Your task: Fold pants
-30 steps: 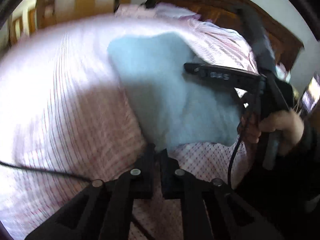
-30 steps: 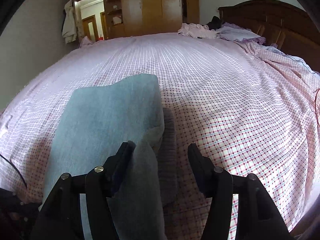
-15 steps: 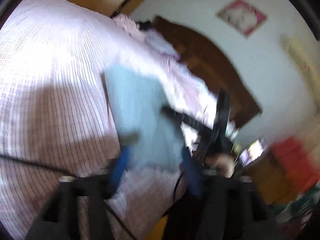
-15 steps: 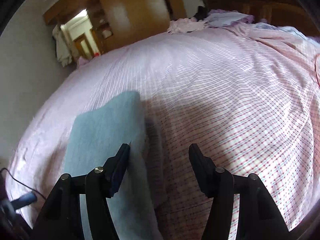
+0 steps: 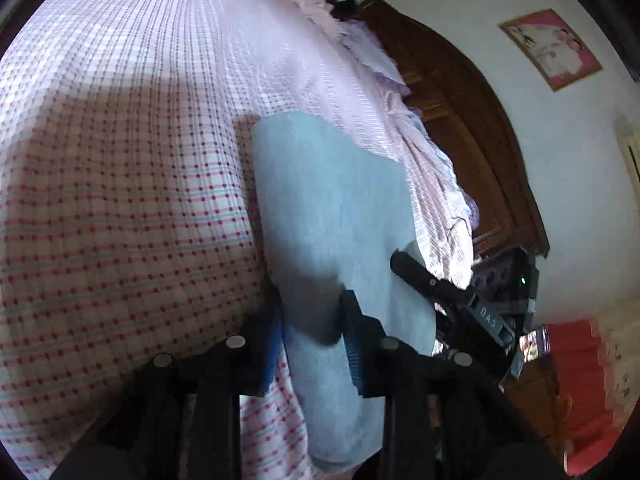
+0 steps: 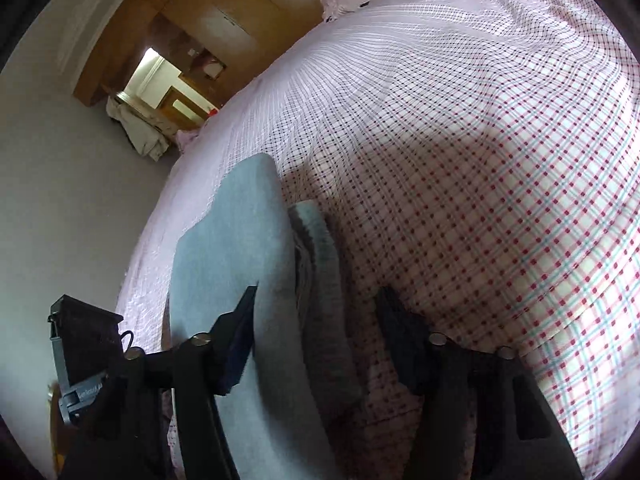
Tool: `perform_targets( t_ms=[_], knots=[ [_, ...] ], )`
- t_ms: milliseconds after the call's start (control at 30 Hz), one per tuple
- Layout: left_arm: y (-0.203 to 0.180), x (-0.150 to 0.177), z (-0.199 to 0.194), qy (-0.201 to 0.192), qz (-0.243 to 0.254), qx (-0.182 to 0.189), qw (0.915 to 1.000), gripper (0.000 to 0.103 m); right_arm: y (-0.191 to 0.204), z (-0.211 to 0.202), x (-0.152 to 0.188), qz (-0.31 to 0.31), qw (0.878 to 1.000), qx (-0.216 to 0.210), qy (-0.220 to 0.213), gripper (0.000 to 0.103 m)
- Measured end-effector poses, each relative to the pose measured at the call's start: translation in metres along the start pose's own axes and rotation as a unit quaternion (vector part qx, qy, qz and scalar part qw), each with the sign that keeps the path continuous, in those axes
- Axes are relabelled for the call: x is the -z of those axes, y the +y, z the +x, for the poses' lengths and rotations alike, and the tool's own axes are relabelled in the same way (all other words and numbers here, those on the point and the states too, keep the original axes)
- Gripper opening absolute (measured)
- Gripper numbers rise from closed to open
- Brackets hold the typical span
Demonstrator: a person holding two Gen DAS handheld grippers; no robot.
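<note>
While the folded pants (image 5: 332, 200) lie on the checked bedsheet (image 5: 120, 200), the left gripper (image 5: 310, 344) stands part-open astride their near edge; right gripper (image 6: 316, 344) spread wide, 1 finger over the pants, gripping nothing.

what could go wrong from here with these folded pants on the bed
1. The folded pants lie close to the bed's edge beside the rumpled sheet; a nudge could slide them off.
2. The left hand-held gripper straddles a bunch of cloth with its jaws open; closing might catch only the top layer and undo the fold.
3. The right hand-held gripper is open over the layered edge, which could splay apart.
</note>
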State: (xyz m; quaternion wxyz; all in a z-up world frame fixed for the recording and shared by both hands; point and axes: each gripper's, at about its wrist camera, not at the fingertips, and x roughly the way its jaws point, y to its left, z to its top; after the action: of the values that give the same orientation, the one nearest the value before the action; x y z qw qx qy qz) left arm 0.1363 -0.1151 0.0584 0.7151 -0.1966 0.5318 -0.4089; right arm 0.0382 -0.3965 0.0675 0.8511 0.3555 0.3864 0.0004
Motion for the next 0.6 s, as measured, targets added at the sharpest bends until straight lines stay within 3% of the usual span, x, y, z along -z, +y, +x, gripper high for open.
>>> perform_targets(
  t_ms=[67, 167, 600],
  knots=[
    [0.0, -0.004, -0.01, -0.009, -0.011, 0.011, 0.9998, 0.021, 0.002, 0.003, 0.0, 0.003, 1.0, -0.029, 0.009, 0.03],
    [0.004, -0.006, -0.031, -0.031, -0.008, 0.028, 0.9991, 0.02, 0.014, 0.007, -0.001, -0.02, 0.999, -0.031, 0.009, 0.027],
    [0.002, 0.003, -0.088, -0.069, 0.012, -0.006, 0.9975, 0.016, 0.077, 0.029, 0.017, -0.07, 0.997, -0.022, -0.022, 0.027]
  ],
)
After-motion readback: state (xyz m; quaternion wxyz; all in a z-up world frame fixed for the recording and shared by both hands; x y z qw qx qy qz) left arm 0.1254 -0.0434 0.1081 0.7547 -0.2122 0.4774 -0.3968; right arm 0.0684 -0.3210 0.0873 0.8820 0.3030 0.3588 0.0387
